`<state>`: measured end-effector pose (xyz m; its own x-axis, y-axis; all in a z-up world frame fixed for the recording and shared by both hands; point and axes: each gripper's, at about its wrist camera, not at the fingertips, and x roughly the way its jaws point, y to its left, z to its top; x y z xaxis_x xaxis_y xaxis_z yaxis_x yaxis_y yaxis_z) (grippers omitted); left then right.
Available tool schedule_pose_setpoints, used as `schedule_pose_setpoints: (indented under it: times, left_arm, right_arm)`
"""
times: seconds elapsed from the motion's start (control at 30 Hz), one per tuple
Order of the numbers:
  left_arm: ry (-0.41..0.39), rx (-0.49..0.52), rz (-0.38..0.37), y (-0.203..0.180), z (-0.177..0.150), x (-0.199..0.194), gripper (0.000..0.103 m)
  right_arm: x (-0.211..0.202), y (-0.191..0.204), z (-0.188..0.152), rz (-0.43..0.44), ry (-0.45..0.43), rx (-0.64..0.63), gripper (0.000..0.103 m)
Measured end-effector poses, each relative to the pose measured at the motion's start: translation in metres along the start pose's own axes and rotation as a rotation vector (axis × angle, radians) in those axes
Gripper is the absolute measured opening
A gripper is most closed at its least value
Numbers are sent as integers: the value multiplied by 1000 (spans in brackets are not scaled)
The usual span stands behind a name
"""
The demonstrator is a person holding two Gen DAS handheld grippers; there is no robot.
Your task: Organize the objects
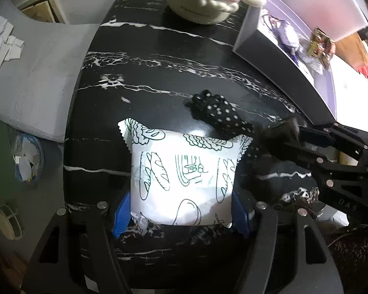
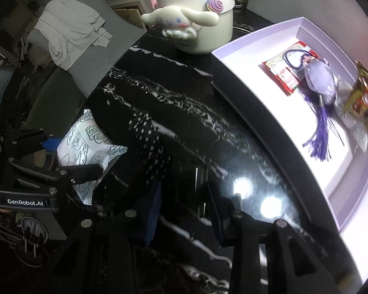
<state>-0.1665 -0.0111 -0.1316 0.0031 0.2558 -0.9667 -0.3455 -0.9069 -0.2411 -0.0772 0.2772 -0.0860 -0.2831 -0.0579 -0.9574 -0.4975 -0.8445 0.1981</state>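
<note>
While my left gripper (image 1: 180,216) clamps its jaws on the white packet (image 1: 184,171) above the bench (image 1: 147,73), my right gripper (image 2: 184,210) pinches the dotted cloth (image 2: 147,142). Ahead stands a cream jar (image 2: 196,24); the tray (image 2: 269,127) lies right, holding a tassel (image 2: 319,127).

A black counter (image 1: 159,56) veined with white marble streaks reflects two bright spots of light (image 2: 255,196) in its glossy top. Beyond its edge stands grey upholstered furniture (image 1: 36,80) with a pale crumpled cloth (image 2: 71,39) lying on it. A framed panel (image 1: 40,9) leans against the grey wall behind.
</note>
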Motion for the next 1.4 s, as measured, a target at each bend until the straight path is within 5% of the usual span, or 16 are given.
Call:
schedule_pose_setpoints:
  times: [0.6,0.93,1.4]
  left_arm:
    - [-14,119,-7,-59,-37,-11,66]
    - [16,193,-7,-84,-55,-2,66]
    - [51,194,7,-88,-60,4,66]
  right_arm:
    - [-42,-9,-74,0,-70,99,35]
    - [-30,-14,-110,-16,-47,169,35]
    - [-16,-10,-115,-7,-46,160,38]
